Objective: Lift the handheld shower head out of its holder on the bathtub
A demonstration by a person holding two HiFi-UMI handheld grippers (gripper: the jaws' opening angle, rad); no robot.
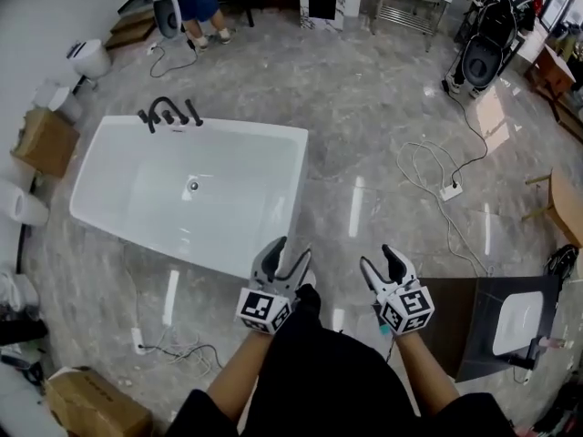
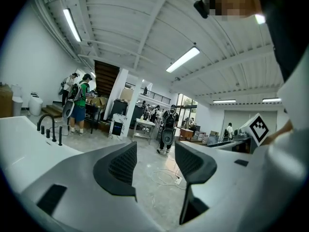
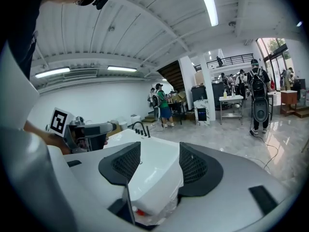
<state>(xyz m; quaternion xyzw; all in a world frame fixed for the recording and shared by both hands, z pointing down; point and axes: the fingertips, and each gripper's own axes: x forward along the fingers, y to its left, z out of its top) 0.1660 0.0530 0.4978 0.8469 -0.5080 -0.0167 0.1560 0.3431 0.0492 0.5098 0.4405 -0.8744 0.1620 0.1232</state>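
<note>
The left hand-held gripper (image 1: 291, 249) and the right hand-held gripper (image 1: 378, 258) are shown with jaws wide apart and nothing gripped, well short of the white bathtub (image 1: 237, 127), which lies far and to the left. The shower head (image 1: 193, 113), judged to be the slim upright among the black fittings (image 1: 162, 109) on the tub's far rim, is best approached with open jaws, gripped on its handle and lifted straight up out of the holder.

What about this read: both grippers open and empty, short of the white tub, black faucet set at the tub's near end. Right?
Not quite. The head view shows the black faucet set at the far end of the white tub. The left gripper and right gripper are open, empty and short of it.
</note>
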